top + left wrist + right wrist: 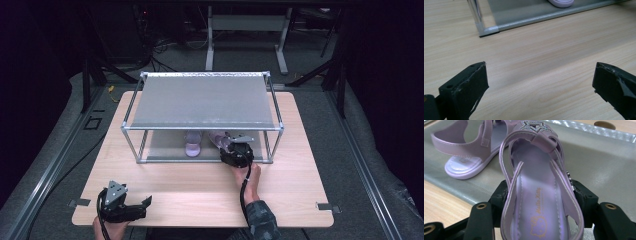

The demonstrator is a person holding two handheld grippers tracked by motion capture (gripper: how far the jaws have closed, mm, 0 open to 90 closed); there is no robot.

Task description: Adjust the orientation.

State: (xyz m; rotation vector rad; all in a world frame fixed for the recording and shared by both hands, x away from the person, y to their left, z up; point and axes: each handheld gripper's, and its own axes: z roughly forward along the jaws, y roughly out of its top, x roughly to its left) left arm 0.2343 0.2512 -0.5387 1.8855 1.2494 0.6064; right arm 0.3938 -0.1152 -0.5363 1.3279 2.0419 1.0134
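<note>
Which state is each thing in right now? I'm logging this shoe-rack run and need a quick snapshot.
Held sandal: clamped at the heel between the right gripper's jaws, toe toward the rack.
Second sandal: standing upright on the bottom shelf.
Rack: upright on the table.
Right gripper: shut on the sandal.
Left gripper: open, empty, over bare table.

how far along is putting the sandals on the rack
Roughly halfway, it seems. Done: one purple sandal already sits on the rack's lower shelf. In hand: the right tool is shut on the second sandal, at the shelf's front edge. Left: setting it down beside the first and letting go. The left tool is open over the table.
</note>
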